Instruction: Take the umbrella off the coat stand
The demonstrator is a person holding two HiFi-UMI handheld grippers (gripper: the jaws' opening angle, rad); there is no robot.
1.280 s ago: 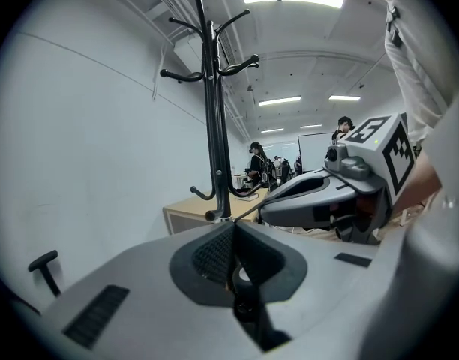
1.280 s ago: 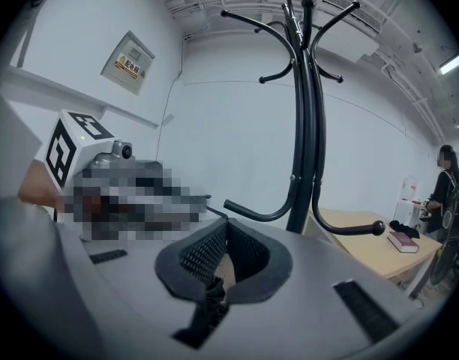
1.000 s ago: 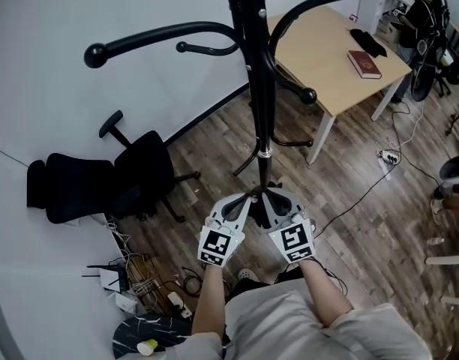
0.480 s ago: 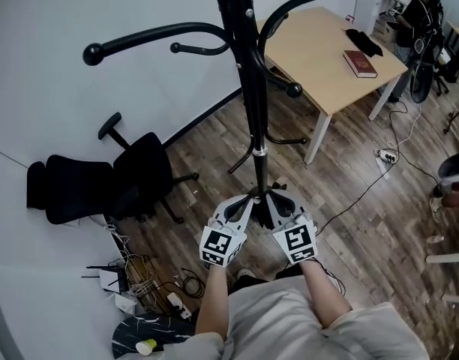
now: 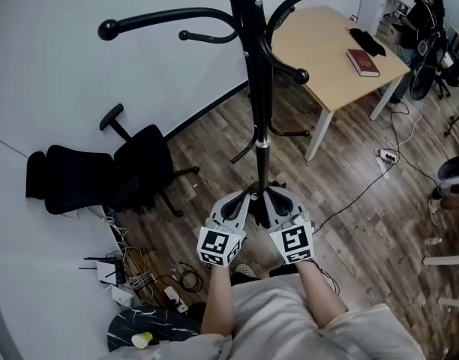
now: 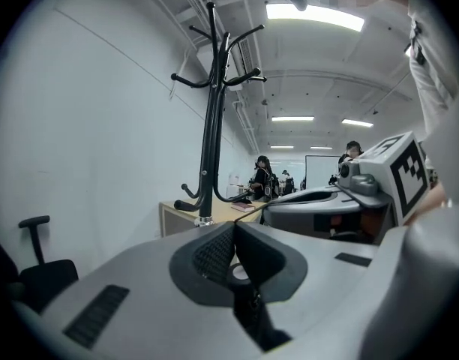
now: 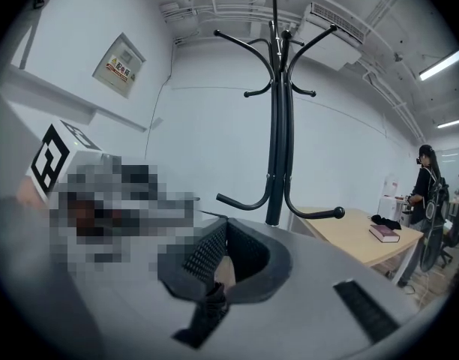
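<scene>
A tall black coat stand (image 5: pixel 256 88) with curved hooks rises straight ahead of me; it also shows in the left gripper view (image 6: pixel 208 126) and the right gripper view (image 7: pixel 276 141). Its hooks hang bare, and I see no umbrella in any view. My left gripper (image 5: pixel 247 199) and right gripper (image 5: pixel 275 196) are held side by side, close to me, pointing at the stand's lower pole. In each gripper view the pads meet with nothing between them: left gripper (image 6: pixel 233 227), right gripper (image 7: pixel 226 223). Both are shut and empty.
A black office chair (image 5: pixel 139 167) stands at the left by the white wall. A wooden table (image 5: pixel 319 51) at the right carries a red book (image 5: pixel 363 64). Cables and a power strip (image 5: pixel 139 280) lie on the floor at the lower left. People sit at the far right (image 5: pixel 424 6).
The head view has shifted slightly, so the stand sits a little further right in the picture. Both grippers stay shut, side by side, in nearly the same spot.
</scene>
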